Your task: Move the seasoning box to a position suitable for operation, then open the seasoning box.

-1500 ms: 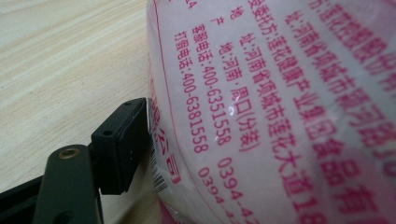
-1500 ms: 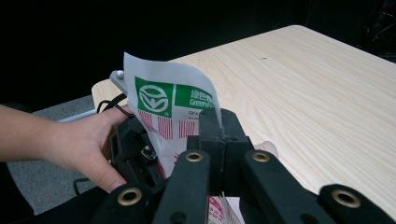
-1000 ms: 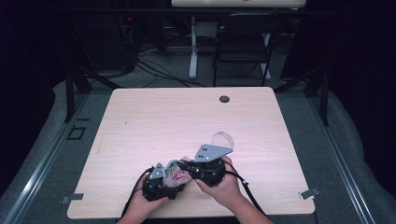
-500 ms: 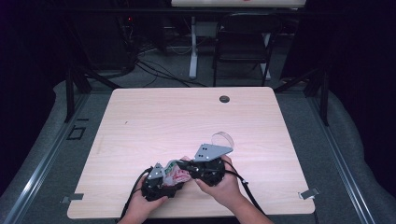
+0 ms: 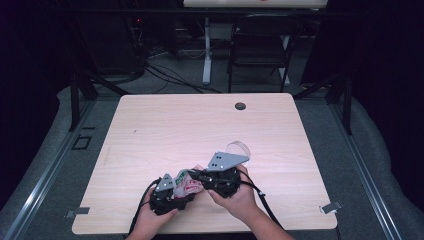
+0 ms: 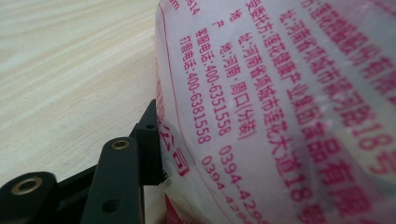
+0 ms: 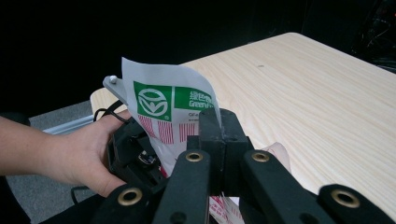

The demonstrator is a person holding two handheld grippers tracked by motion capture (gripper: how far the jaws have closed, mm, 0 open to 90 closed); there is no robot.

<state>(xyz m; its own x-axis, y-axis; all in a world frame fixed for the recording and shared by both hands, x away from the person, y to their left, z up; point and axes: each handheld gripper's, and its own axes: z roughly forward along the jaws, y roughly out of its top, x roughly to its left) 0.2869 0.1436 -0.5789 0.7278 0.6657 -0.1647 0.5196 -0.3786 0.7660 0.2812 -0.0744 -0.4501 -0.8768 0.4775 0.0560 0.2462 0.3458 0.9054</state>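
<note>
Two grippers meet over the near edge of my table point(image 5: 150, 130). My right gripper point(image 7: 219, 123) has its jaws clamped tight on the white printed packet point(image 7: 168, 112). My left gripper point(image 5: 172, 187) has just been closing; the packet point(image 6: 280, 112) lies against its one visible jaw, but I cannot tell whether it grips.
</note>
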